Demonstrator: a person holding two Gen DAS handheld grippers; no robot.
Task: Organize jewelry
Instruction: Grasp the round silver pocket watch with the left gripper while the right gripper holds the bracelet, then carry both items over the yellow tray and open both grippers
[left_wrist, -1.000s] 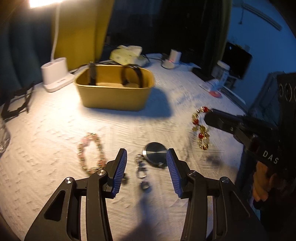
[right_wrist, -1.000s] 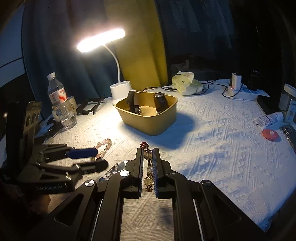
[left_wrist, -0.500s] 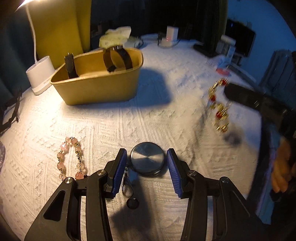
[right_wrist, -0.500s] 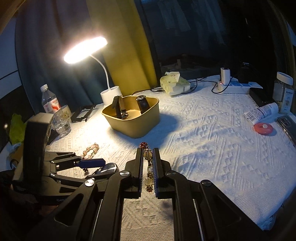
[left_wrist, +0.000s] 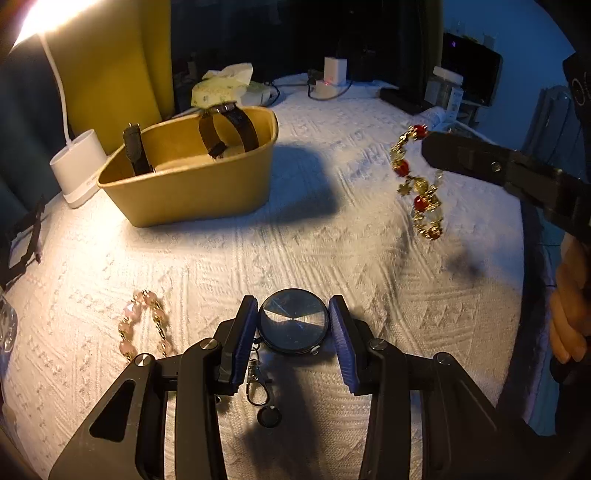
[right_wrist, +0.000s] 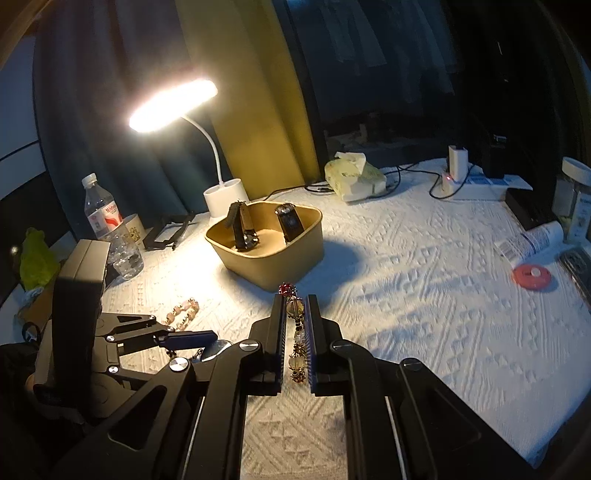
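Observation:
My left gripper (left_wrist: 293, 323) is open, its blue pads on either side of a round dark pocket watch (left_wrist: 293, 322) lying on the white cloth; its clasp and chain (left_wrist: 258, 384) trail toward me. A pink bead bracelet (left_wrist: 144, 328) lies to the left. My right gripper (right_wrist: 295, 325) is shut on a red and gold bead bracelet (right_wrist: 295, 314), held above the table; it hangs at the right in the left wrist view (left_wrist: 417, 184). A tan tray (left_wrist: 177, 192) with two watches stands behind, also in the right wrist view (right_wrist: 269, 266).
A lit white desk lamp (right_wrist: 221, 195) stands behind the tray. A water bottle (right_wrist: 107, 229) and a glass are at far left. A tissue pack (right_wrist: 351, 177), a power strip with charger (right_wrist: 458, 173), a jar (right_wrist: 576, 199) and a red round item (right_wrist: 532, 277) lie at the back and right.
My left gripper has moved forward over the cloth until the pocket watch sits between its open pads. My right gripper has kept the red and gold bracelet lifted and drifted slightly.

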